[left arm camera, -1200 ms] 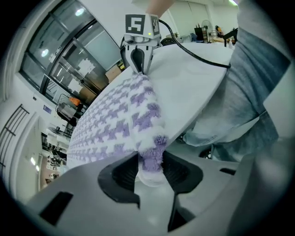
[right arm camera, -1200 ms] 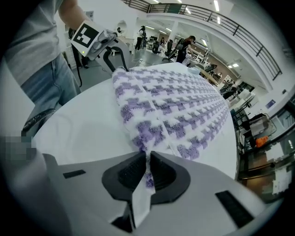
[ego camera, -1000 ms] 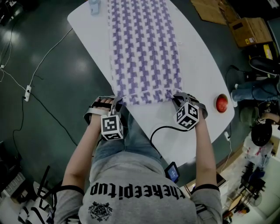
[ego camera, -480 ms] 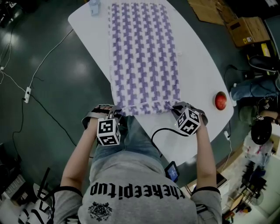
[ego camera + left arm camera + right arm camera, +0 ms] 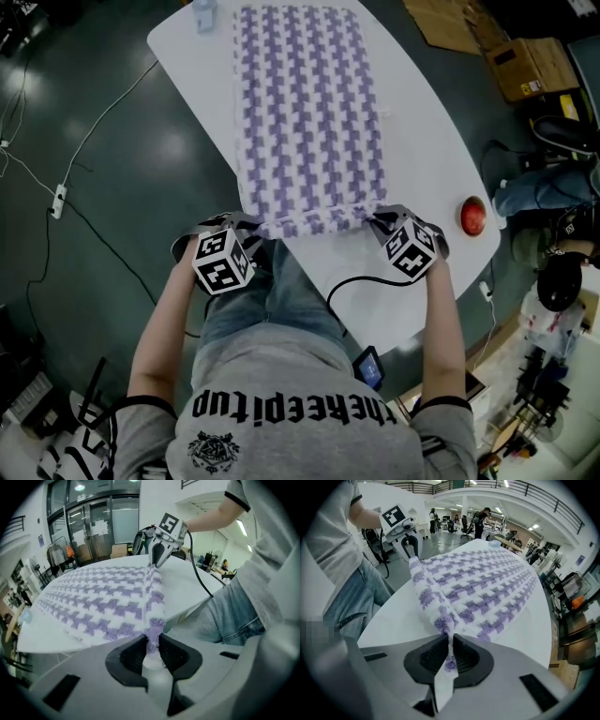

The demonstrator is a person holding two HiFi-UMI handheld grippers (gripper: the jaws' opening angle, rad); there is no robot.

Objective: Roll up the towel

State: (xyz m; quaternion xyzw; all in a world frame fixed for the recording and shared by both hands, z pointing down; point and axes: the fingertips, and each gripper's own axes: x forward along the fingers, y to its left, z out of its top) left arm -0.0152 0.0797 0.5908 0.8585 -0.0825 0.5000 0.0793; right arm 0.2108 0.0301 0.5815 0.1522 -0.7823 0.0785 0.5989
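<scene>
left gripper (image 5: 246, 223) and right gripper (image 5: 377, 219) each clamp a near corner of the purple-and-white checked terry towel (image 5: 305, 103), jaws just eased wider, edge now raised off the white oval tabletop (image 5: 427, 141), so first roll looks to be starting

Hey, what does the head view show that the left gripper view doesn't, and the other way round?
Only the head view: a red ball at the edge of the table, cardboard boxes and a power strip on the floor. Only the left gripper view: the jaws of the left gripper, just loosened slightly, pinching a corner of the towel, plus glass doors behind. Both: towel, table, and the right gripper gripping the other corner.
</scene>
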